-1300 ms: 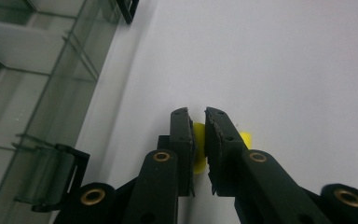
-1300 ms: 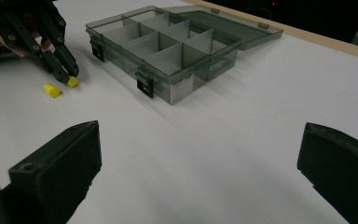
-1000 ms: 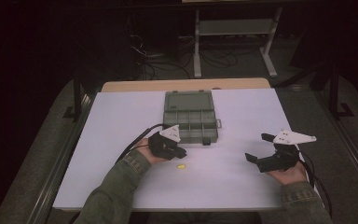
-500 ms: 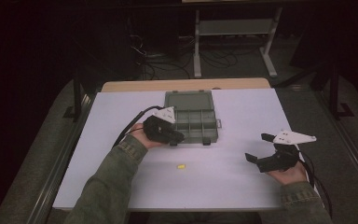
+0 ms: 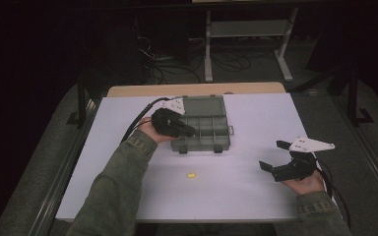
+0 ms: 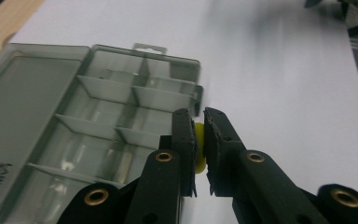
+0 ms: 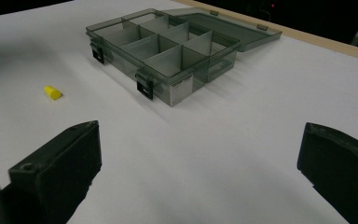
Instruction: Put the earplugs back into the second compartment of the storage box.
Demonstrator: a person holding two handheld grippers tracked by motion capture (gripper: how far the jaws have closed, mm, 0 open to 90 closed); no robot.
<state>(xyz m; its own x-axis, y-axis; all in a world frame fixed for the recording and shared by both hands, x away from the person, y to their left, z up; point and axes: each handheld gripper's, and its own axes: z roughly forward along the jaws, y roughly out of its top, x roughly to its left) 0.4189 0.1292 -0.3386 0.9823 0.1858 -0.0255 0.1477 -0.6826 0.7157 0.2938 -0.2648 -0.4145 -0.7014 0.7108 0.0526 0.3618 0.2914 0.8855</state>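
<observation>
My left claw [image 6: 196, 140] is clamped on a small yellow piece [image 6: 198, 144] over the box [image 5: 204, 123]'s six o'clock edge; a loose pinch could drop it outside the compartments.

Left gripper [image 5: 189, 132], clamping a small yellow piece [image 6: 198, 144], has risen from the table to the grey compartment box [image 5: 211, 129].

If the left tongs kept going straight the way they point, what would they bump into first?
Probably the open organizer box. The left tongs, shut on a small yellow piece, point along the box's corner, so they might only graze its edge or pass over it onto the white table. Depth is hard to judge.
</observation>
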